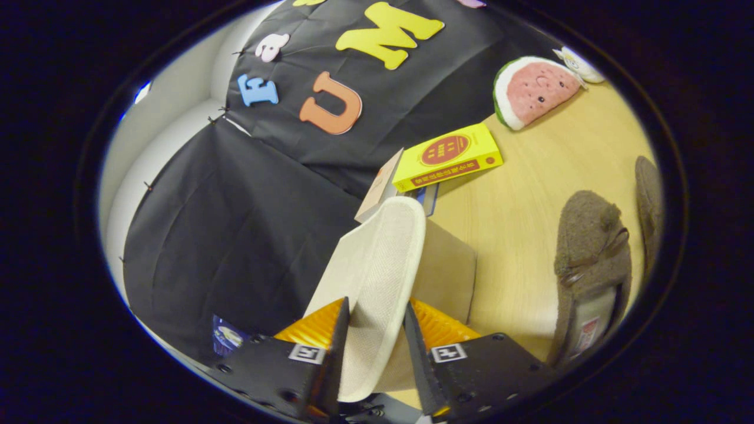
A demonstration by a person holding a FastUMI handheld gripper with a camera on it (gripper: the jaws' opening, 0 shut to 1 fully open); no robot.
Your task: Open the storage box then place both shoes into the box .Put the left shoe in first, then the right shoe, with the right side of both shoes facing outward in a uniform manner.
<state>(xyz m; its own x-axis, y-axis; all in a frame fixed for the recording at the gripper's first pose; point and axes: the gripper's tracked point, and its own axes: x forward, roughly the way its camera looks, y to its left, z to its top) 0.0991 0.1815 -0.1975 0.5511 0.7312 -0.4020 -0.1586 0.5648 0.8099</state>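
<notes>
My gripper (pixel 375 347) is shut on the cream fabric lid (pixel 377 265) of the storage box, with the lid's edge pinched between both fingers. The lid stands lifted and runs forward from the fingers, hiding the box's inside. The box's tan body (pixel 450 265) shows just behind the lid, on the wooden table (pixel 518 224). A brown fuzzy shoe (pixel 589 253) with a small bow lies on the table beside the box, its opening and inner label turned towards me. The second brown shoe (pixel 648 200) lies just past the first, and I see only a strip of it.
A yellow carton (pixel 447 156) rests on a small cardboard box (pixel 380 188) just beyond the lid, against the black cloth wall. Farther along the table lie a watermelon-slice plush (pixel 533 88) and a small white toy (pixel 580 65).
</notes>
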